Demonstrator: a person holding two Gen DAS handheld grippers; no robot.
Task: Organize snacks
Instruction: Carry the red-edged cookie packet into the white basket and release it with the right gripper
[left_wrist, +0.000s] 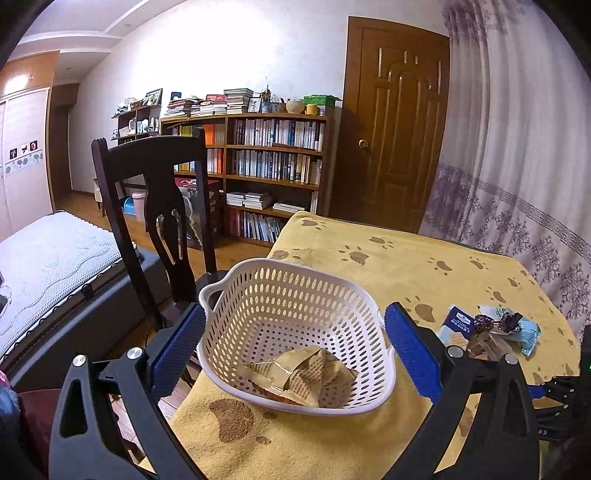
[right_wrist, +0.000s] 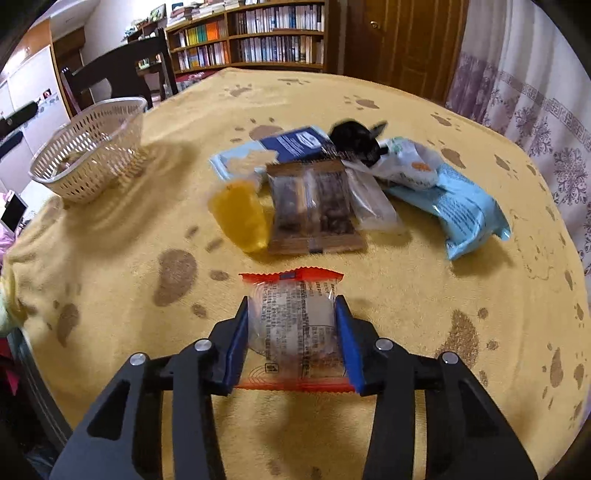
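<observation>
A white perforated basket (left_wrist: 295, 291) stands near the table's left edge with a tan snack packet (left_wrist: 303, 376) lying in it. My left gripper (left_wrist: 293, 328) is open, its blue pads on either side of the basket, not touching it that I can tell. In the right wrist view the basket (right_wrist: 88, 147) is at the far left. My right gripper (right_wrist: 291, 321) is shut on a clear packet with red ends (right_wrist: 291, 325), held above the cloth. Beyond it lie several snacks: a yellow one (right_wrist: 242, 218), a brown packet (right_wrist: 314, 210) and a light blue bag (right_wrist: 465, 210).
A yellow paw-print cloth (right_wrist: 369, 110) covers the table. A dark wooden chair (left_wrist: 155, 206) stands at the table's left side, close behind the basket. A bed (left_wrist: 48, 266) lies left, bookshelves (left_wrist: 266, 158) and a door (left_wrist: 395, 122) behind, a curtain (left_wrist: 517, 147) to the right.
</observation>
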